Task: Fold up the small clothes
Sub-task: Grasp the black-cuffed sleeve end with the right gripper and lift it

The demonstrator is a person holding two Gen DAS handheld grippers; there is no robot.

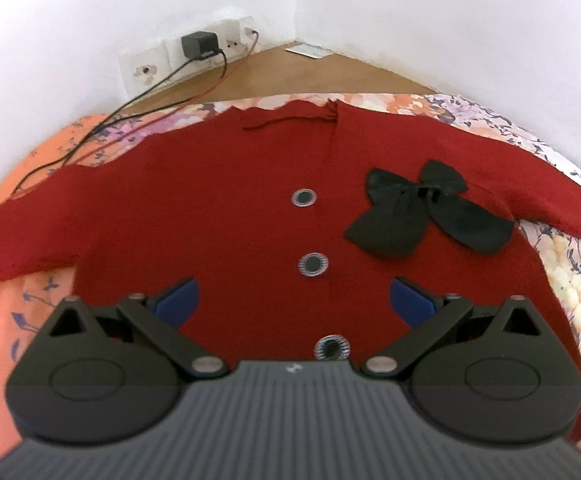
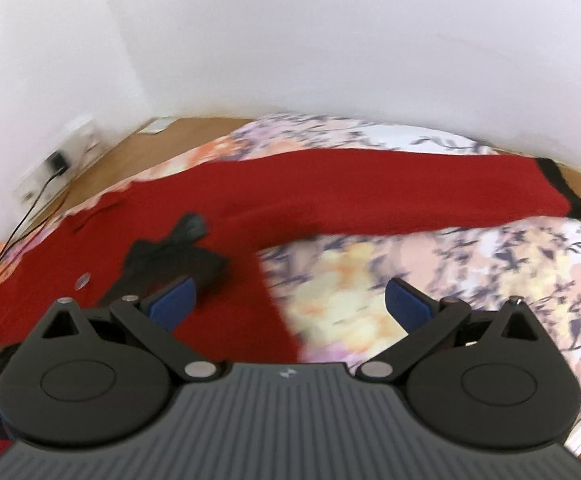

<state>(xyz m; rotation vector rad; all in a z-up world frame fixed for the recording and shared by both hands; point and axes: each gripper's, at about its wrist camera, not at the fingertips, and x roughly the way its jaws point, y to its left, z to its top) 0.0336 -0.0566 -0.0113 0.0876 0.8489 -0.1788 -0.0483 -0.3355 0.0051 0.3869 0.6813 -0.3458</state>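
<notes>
Jaws of both grippers stood wide apart, nothing held between them. Left gripper (image 1: 294, 300) hovered over the body of the red cardigan (image 1: 230, 208), which lay spread flat, front up, on the floral sheet (image 1: 562, 280). One ringed button (image 1: 312, 265) sat just ahead of the gap between the jaws; a second button (image 1: 303, 198) lay farther ahead, a third button (image 1: 332, 347) close under the gripper body. Black bow (image 1: 426, 216) lay ahead and right of the right blue pad. Right gripper (image 2: 290, 300) straddled the cardigan's side edge: left pad over red knit, right pad over sheet. Sleeve (image 2: 410, 188) stretched ahead and rightward, ending in a black cuff (image 2: 562, 188). Right-wrist view was motion-blurred.
</notes>
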